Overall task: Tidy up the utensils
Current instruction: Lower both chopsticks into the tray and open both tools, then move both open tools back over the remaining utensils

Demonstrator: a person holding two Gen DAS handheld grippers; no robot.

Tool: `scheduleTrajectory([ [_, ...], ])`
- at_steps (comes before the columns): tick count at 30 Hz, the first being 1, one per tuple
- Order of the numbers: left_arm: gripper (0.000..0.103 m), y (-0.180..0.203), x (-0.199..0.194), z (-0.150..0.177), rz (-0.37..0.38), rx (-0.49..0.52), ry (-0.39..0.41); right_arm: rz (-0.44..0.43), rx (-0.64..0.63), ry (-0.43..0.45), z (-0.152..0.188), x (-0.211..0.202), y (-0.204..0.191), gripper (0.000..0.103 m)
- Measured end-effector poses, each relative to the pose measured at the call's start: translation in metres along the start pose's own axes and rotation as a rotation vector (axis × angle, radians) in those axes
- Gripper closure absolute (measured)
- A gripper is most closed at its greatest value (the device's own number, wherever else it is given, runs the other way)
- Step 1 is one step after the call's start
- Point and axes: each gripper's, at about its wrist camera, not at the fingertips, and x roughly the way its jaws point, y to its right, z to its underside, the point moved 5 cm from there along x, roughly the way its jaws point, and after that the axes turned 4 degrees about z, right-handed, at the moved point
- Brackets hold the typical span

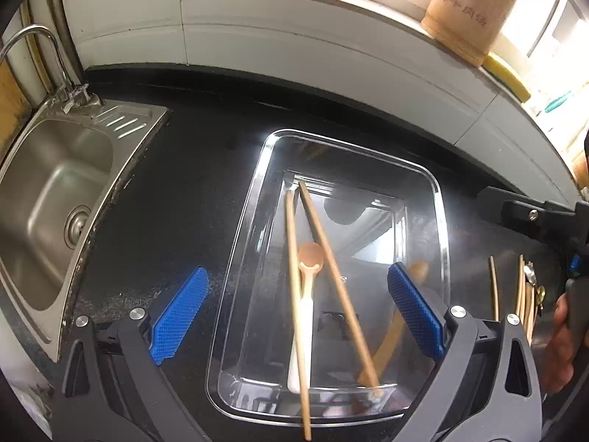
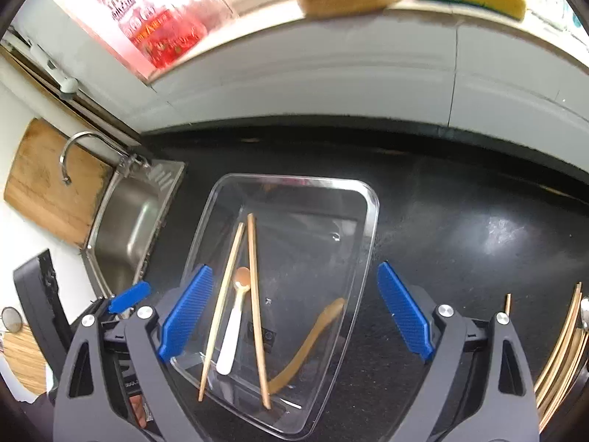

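both hand-held grippers, left hand-held gripper (image 1: 297, 311) and right hand-held gripper (image 2: 294, 313), are hanging wide open and empty over the clear tray (image 2: 371, 221); chopsticks (image 2: 257, 313) and spoons are lying inside, gathered off the worktop (image 2: 460, 221).

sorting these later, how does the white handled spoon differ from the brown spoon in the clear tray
The white-handled spoon has a white handle and brown bowl; the brown spoon is brown throughout. The first is straight and lies between the chopsticks; the second is curved and lies right of them. Both rest inside the clear tray.
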Motion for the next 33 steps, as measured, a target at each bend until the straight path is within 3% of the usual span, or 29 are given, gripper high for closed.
scheduleTrajectory([
  [11, 0.008, 0.009, -0.041, 0.009, -0.029, 0.015, 0.067, -0.019, -0.035, 0.031, 0.027, -0.031, -0.022, 0.014],
  [18, 0.008, 0.034, -0.069, 0.028, -0.042, 0.071, 0.097, -0.008, -0.011, 0.092, 0.053, -0.071, -0.004, 0.014],
  [25, 0.008, 0.088, -0.076, 0.055, -0.017, 0.125, 0.085, 0.051, 0.075, 0.149, 0.095, -0.123, 0.060, 0.014],
  [33, 0.008, 0.200, -0.068, 0.085, 0.058, 0.272, 0.069, 0.189, 0.164, 0.213, 0.155, -0.200, 0.165, 0.014],
])
